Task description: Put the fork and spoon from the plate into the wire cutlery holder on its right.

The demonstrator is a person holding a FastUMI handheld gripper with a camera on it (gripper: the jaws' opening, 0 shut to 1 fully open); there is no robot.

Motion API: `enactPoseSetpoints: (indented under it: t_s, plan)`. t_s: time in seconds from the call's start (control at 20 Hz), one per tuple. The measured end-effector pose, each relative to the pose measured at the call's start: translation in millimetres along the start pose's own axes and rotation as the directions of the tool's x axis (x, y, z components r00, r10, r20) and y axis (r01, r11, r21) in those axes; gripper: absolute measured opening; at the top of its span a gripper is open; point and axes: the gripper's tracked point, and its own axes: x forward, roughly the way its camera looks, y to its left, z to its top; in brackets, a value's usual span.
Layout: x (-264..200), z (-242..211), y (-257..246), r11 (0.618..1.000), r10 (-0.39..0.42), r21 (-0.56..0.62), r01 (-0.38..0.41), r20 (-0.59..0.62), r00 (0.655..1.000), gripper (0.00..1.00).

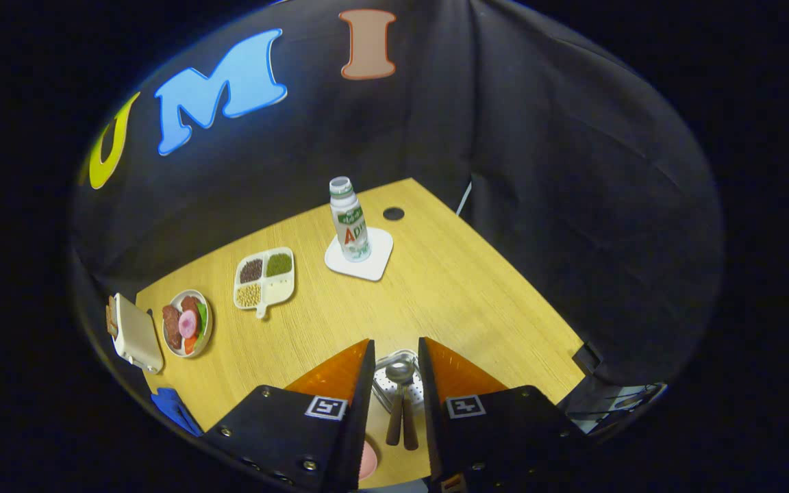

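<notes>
The gripper (396, 356) hangs above the table with its fingers parted to a moderate gap and nothing clamped between them. In that gap, directly below, lie the spoon (398, 394) and, apparently, the fork (409, 424): two brown handles side by side, with the spoon's bowl pointing away from the camera. The fork's head cannot be made out. Both rest on a perforated metal tray (386, 383), presumably the plate named in the task. A pink object (368, 460) sits just beside the handles, partly behind the left finger.

Task status: judged from this layout, nothing has been transferred; both utensils remain to be lifted. The wire cutlery holder cannot be identified.

Beyond the fingers, well apart, stand a bottle (349, 220) on a white coaster (374, 263), a divided dish (264, 279) and a food bowl (188, 323).
</notes>
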Motion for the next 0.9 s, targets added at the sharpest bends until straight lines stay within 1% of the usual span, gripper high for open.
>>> enactPoseSetpoints:
  t_s: [0.1,0.2,0.3,0.35,0.4,0.45,0.6,0.65,0.75,0.9]
  plan:
    - [-17,16,-5,1.000,0.001,-0.022,0.001,0.118,0.993,0.38]
    - [-35,33,-8,0.999,0.003,-0.047,0.008,0.231,0.973,0.38]
    - [-57,48,-3,0.999,0.034,-0.038,-0.023,0.338,0.941,0.38]
    - [-67,56,-1,0.999,0.050,-0.035,-0.040,0.397,0.917,0.38]
    - [-74,61,-4,0.999,0.049,-0.035,-0.038,0.441,0.896,0.38]
    - [-81,63,-7,0.999,0.044,-0.035,-0.031,0.472,0.880,0.38]
    - [-98,66,-3,0.997,0.075,-0.059,-0.051,0.535,0.841,0.38]
    - [-101,66,-2,0.996,0.080,-0.073,-0.047,0.547,0.833,0.38]
    - [-102,61,1,0.995,0.082,-0.092,-0.038,0.543,0.836,0.38]
    - [-94,55,8,0.995,0.087,-0.081,-0.053,0.503,0.860,0.38]
